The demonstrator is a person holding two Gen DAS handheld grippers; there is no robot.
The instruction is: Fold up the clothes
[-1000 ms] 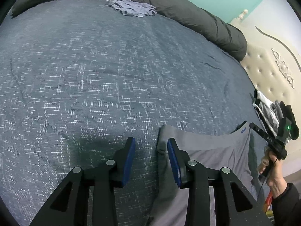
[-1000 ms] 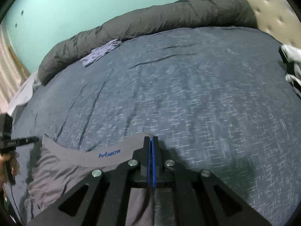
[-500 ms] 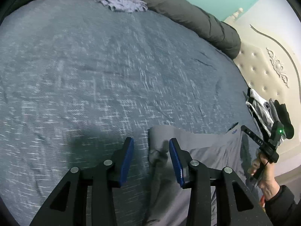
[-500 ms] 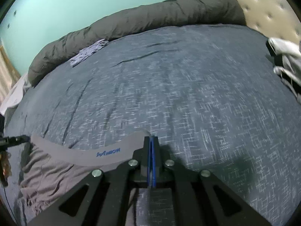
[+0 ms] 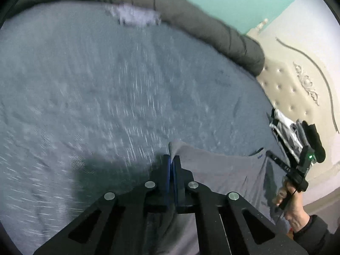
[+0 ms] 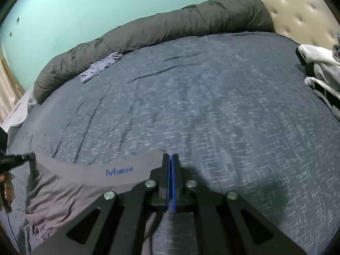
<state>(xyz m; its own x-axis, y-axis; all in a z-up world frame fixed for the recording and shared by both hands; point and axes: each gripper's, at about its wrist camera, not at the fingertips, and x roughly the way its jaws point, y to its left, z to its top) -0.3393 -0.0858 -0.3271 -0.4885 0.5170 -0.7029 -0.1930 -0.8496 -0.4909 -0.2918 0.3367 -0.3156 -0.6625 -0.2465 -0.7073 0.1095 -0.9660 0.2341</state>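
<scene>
Both grippers (image 5: 171, 163) (image 6: 170, 161) pinch grey shorts (image 6: 89, 182) near stacked clothes (image 6: 318, 70).

Grey garment (image 6: 70, 193) lies rumpled on the bed, waistband stretched taut.

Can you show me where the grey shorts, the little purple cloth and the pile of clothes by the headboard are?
grey shorts (image 6: 89, 171): right wrist view, on the waistband.
purple cloth (image 6: 99, 67): right wrist view, its middle.
pile of clothes (image 6: 318, 68): right wrist view, on the white top garment.
</scene>
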